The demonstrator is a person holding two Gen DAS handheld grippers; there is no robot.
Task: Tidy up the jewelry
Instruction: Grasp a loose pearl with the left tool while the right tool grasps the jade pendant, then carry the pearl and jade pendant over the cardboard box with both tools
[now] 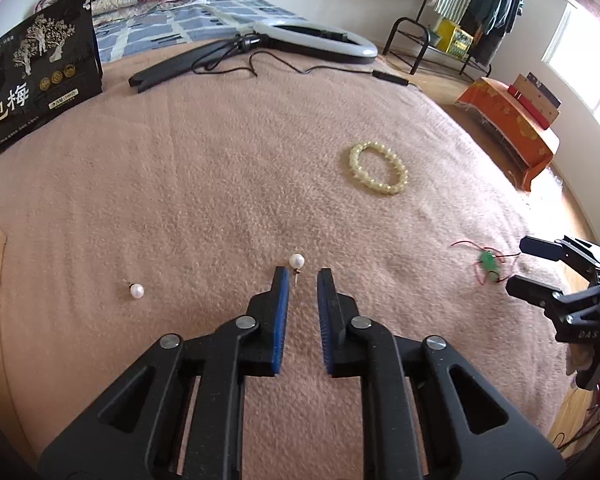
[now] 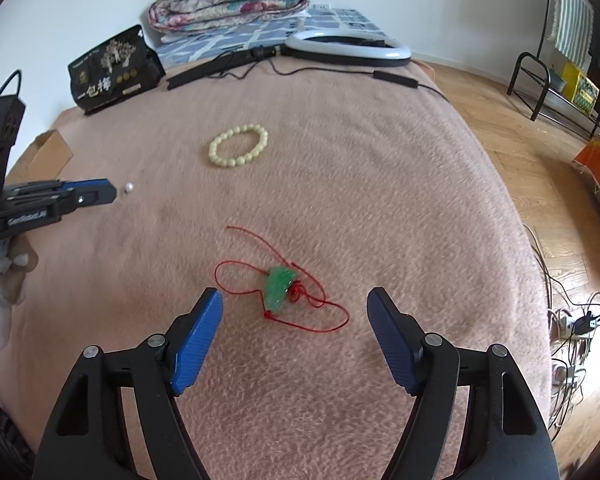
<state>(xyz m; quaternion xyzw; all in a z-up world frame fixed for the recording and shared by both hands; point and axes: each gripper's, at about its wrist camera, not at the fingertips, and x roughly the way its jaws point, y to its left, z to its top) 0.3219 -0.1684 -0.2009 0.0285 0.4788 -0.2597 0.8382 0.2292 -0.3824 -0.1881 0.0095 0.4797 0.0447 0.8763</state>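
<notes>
Left wrist: fingers (image 1: 283, 280) narrowly parted behind pearl earring (image 1: 296, 261).

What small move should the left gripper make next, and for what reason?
Probably ease the left gripper slightly forward and close. Its jaws stand narrowly apart, and the nearer pearl earring lies on the pink blanket just beyond its tips, the post pointing back between them.
</notes>
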